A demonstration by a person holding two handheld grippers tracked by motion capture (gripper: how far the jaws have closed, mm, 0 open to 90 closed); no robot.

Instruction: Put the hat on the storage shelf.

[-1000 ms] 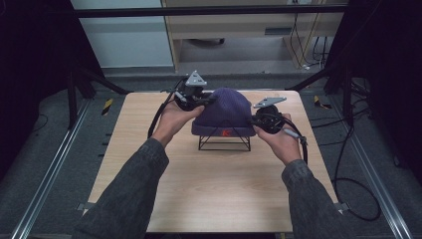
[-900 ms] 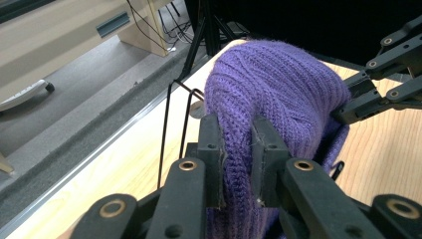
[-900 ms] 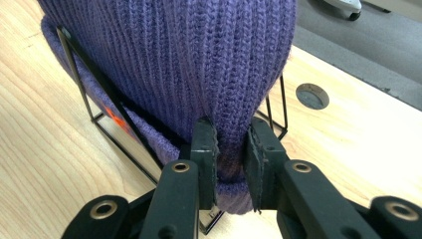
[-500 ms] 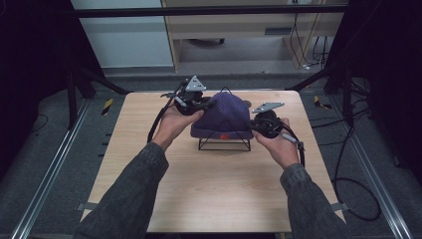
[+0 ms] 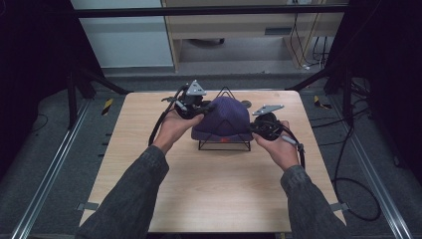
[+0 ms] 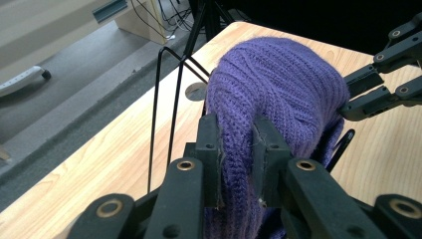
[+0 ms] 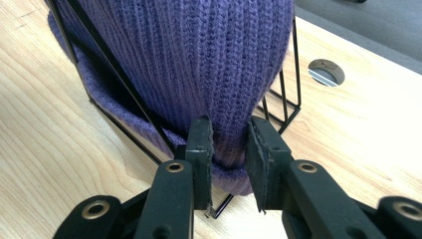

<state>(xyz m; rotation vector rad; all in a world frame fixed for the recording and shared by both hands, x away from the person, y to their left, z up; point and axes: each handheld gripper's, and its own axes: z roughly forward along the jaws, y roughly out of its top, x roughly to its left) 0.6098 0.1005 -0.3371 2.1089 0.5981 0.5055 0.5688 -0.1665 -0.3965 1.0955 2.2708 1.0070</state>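
1. Purple knitted hat [image 5: 223, 118] sits over a black wire stand [image 5: 224, 145] at the centre of the wooden table [image 5: 209, 189] in the high view, with the left gripper [image 5: 199, 107] at its left edge and the right gripper [image 5: 256, 128] at its right edge.
2. Left gripper view brings out what the high view hides: a fold of the hat [image 6: 278, 94] is pinched between the 2 black jaws, and the other gripper [image 6: 383, 92] reaches in at the right of the frame.
3. Right gripper view shows the ribbed hem of the hat [image 7: 199, 59] low in the centre of the frame, between that gripper's jaws, and a round cable hole [image 7: 326, 71] in the tabletop at the upper right.
4. No writing can be read; a small red patch [image 5: 226, 140] on the hat's front hem is too small to make out.
5. Both grippers clamp the knit narrowly; the right one's jaws have just been easing apart, with the hem between them.
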